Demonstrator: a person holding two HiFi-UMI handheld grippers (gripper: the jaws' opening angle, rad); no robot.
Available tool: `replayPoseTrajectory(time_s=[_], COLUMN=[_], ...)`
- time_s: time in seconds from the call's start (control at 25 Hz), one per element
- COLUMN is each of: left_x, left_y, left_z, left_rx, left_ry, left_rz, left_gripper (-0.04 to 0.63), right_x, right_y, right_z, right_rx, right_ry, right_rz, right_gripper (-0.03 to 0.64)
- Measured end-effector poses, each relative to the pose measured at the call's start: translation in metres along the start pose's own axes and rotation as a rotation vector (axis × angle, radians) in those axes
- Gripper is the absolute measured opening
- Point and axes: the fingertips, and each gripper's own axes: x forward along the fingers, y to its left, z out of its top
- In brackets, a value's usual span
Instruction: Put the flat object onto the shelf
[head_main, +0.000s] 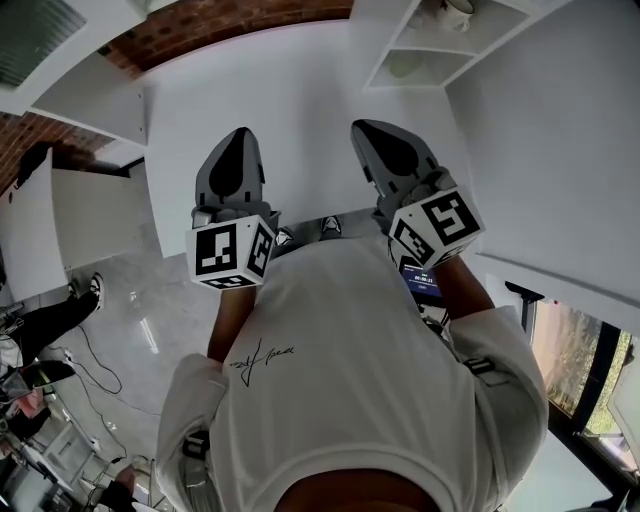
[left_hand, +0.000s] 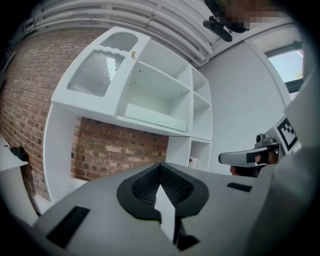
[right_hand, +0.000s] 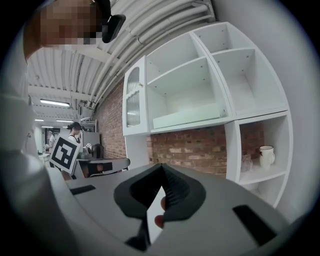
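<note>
Brick wall (right_hand: 185, 145), one shelf unit (right_hand: 200, 75); left gripper (left_hand: 160, 167), right gripper (right_hand: 161, 167) both closed, seemingly empty.

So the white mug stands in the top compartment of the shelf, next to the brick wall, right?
No. The white mug stands in a lower compartment of the shelf, next to the brick wall; the right gripper view shows it.

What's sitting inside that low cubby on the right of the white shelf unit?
A white mug beside a clear glass, brick wall behind. The compartment below is partly covered by the right tongs.
</note>
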Motion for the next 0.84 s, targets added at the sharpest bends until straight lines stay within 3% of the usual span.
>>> replayPoseTrajectory(time_s=[0.84], left_x=[-0.003], left_y=[0.011], left_z=[-0.005], left_rx=[-0.058], left_ry=[0.017], left_rz=[-0.037], left_gripper=[0.012], right_x=[0.005], right_y=[0.023], right_z=[-0.001], right_rx=[-0.052], right_ry=[0.034], right_rz=[-0.005], right_gripper=[0.026])
